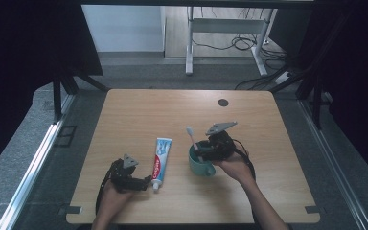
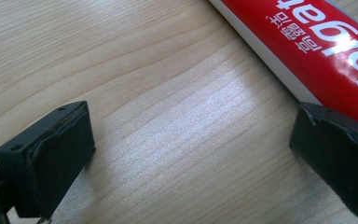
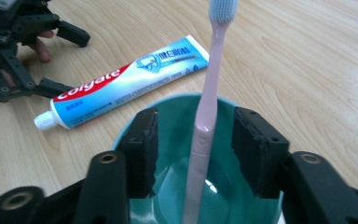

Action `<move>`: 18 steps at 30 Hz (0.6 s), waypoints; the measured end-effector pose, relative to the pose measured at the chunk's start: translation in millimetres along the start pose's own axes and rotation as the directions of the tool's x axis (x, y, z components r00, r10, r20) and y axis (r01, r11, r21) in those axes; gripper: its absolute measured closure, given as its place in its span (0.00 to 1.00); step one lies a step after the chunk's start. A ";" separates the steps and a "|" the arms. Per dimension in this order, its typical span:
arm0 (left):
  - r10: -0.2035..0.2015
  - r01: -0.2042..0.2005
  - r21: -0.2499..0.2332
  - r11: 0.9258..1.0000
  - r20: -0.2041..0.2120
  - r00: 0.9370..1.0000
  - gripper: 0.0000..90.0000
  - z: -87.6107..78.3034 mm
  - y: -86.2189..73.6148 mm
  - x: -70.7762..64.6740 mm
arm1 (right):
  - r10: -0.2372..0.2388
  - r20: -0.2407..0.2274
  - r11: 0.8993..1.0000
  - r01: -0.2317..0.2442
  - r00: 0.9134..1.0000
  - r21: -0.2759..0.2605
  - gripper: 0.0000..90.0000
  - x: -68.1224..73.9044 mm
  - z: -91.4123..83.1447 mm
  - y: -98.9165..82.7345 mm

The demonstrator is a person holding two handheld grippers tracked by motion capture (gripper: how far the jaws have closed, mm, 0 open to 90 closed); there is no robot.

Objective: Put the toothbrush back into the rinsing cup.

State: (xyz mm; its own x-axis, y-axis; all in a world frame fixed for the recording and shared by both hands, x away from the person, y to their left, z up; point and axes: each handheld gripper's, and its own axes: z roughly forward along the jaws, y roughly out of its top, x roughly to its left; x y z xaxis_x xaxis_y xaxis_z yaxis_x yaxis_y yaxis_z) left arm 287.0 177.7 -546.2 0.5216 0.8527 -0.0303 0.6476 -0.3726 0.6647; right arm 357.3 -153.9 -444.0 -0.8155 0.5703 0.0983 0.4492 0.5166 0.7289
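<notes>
A pink toothbrush [image 1: 190, 136] stands head up in a teal cup [image 1: 199, 165] right of the table's middle. My right gripper [image 1: 203, 151] hangs over the cup, open; in the right gripper view its pads [image 3: 145, 140] flank the toothbrush [image 3: 212, 70] with a gap on each side, above the cup [image 3: 177, 112]. A red, white and blue toothpaste tube [image 1: 162, 160] lies flat left of the cup, cap toward the near edge. My left gripper [image 1: 146, 181] rests open by the cap end. The left gripper [image 2: 191, 154] has bare wood between its jaws, one jaw beside the tube [image 2: 317, 46].
The wooden table [image 1: 139, 110] has a dark round hole [image 1: 223, 102] near its far edge. Beyond it stand a white desk frame [image 1: 189, 48] and loose cables on the floor. Black curtains close in both sides.
</notes>
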 end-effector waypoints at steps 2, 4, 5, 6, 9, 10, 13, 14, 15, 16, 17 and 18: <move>0.000 0.000 0.000 1.000 0.000 1.000 0.00 0.0 0.0 0.0 | -0.013 0.002 1.000 0.013 1.000 -0.006 0.51 1.3 -1.6 1.8; -0.004 0.004 -0.003 1.000 0.000 1.000 0.00 0.2 0.0 -0.3 | -0.034 0.016 0.999 0.035 0.999 -0.008 0.46 4.0 -3.8 3.9; -0.004 0.004 -0.003 1.000 0.000 1.000 0.00 0.2 0.0 -0.3 | -0.034 0.016 0.999 0.035 0.999 -0.008 0.46 4.0 -3.8 3.9; -0.004 0.004 -0.003 1.000 0.000 1.000 0.00 0.2 0.0 -0.3 | -0.049 0.021 0.999 0.049 0.999 -0.007 0.45 5.2 -5.1 4.9; -0.005 0.005 -0.003 1.000 0.000 1.000 0.00 0.2 0.0 -0.3 | -0.059 0.026 0.998 0.059 0.998 -0.009 0.41 7.1 -6.4 5.5; -0.005 0.005 -0.003 1.000 0.000 1.000 0.00 0.2 0.0 -0.3 | -0.066 0.027 0.998 0.067 0.997 -0.007 0.40 7.6 -6.7 5.5; -0.005 0.005 -0.002 1.000 0.000 1.000 0.00 0.2 0.0 -0.3 | -0.078 0.041 0.997 0.078 0.996 -0.008 0.37 9.0 -7.8 4.7; -0.005 0.005 -0.002 1.000 0.000 1.000 0.00 0.2 0.0 -0.2 | -0.080 0.040 0.997 0.081 0.996 -0.011 0.35 8.9 -8.5 4.4; -0.004 0.004 -0.002 1.000 0.000 1.000 0.00 0.2 0.0 -0.2 | -0.078 0.041 0.997 0.079 0.996 -0.015 0.34 8.9 -9.2 4.0; -0.005 0.005 -0.002 1.000 0.000 1.000 0.00 0.2 0.0 -0.2 | -0.080 0.039 0.997 0.081 0.996 -0.015 0.33 8.6 -10.3 3.6; -0.005 0.005 -0.002 1.000 0.000 1.000 0.00 0.2 0.0 -0.2 | -0.084 0.042 0.996 0.085 0.996 -0.017 0.32 8.3 -11.3 3.1; -0.004 0.004 -0.003 1.000 0.000 1.000 0.00 0.2 0.0 -0.2 | -0.088 0.047 0.996 0.089 0.995 -0.016 0.32 8.0 -12.8 2.6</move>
State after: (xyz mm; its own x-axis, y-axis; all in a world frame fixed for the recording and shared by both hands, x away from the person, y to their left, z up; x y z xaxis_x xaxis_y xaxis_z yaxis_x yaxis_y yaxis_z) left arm 287.0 177.4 -546.3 0.5187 0.8543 -0.0333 0.6484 -0.3678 0.6665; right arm 347.3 -156.1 -432.7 -0.8338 0.5520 0.0023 0.3692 0.5546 0.7458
